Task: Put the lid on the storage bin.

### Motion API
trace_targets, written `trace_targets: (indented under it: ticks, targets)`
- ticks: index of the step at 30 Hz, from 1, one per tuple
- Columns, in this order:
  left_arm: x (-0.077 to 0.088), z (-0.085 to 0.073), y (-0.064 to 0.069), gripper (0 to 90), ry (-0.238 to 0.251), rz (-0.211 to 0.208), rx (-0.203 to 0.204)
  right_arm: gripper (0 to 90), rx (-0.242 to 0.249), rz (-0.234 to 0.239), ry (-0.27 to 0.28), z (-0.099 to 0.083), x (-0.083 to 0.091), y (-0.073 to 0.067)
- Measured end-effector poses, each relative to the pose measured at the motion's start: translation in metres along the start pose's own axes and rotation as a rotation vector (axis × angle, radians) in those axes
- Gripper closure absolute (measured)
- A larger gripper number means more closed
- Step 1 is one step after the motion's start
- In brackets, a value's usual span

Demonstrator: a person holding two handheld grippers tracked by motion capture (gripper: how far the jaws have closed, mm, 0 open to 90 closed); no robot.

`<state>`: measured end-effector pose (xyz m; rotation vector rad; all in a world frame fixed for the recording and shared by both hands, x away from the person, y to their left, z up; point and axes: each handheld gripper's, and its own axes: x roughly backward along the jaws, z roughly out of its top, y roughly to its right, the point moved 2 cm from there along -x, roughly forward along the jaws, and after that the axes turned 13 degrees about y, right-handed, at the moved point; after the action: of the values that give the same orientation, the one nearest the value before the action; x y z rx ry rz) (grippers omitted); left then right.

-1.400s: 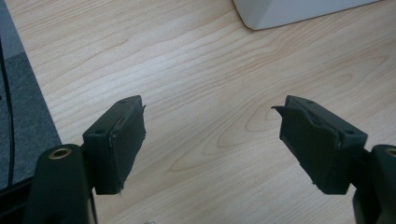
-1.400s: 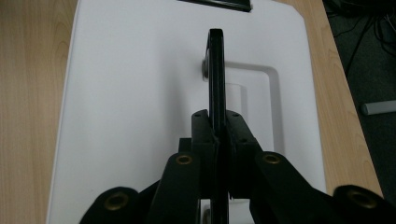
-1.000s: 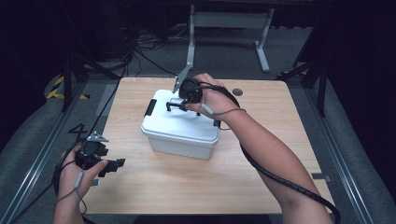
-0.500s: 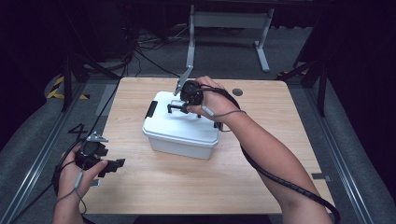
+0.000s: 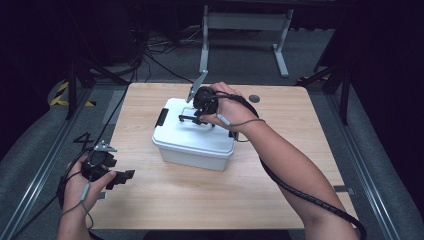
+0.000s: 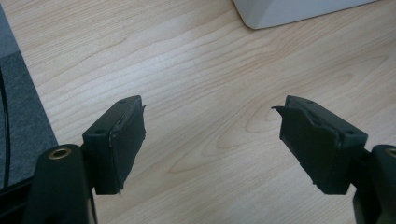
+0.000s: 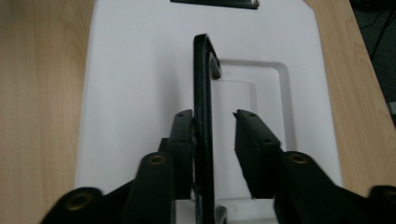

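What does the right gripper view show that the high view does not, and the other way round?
The right gripper view alone shows how the raised black handle stands between the jaws: against one, with a gap to the other. The high view alone shows the whole table, the left gripper open near its edge, and the floor around. Both show the white box and the right gripper over its lid.

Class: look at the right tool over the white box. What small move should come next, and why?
Probably close the right tool on the black handle: the raised handle stands between its open jaws, against one pad, with a gap to the other.
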<state>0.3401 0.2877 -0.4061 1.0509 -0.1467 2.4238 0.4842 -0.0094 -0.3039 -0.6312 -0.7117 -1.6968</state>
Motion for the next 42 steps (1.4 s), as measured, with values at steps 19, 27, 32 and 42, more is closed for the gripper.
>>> trace_targets:
  ticks: [19, 27, 32, 42]
  targets:
    - [-0.004, 0.007, 0.005, 22.8, -0.004, -0.011, -0.017, 55.1, -0.060, -0.037, 0.120, 0.002, 0.056, -0.005]
    - [-0.007, 0.008, 0.006, 22.6, -0.009, -0.015, -0.020, 53.2, -0.120, -0.066, 0.140, -0.016, 0.084, -0.001]
    - [-0.006, 0.010, 0.006, 22.1, -0.006, -0.019, -0.016, 51.2, -0.153, -0.090, 0.155, -0.032, 0.102, 0.003]
    - [-0.005, 0.012, 0.001, 21.8, 0.012, -0.019, -0.001, 48.4, -0.206, -0.141, 0.162, -0.063, 0.129, 0.008]
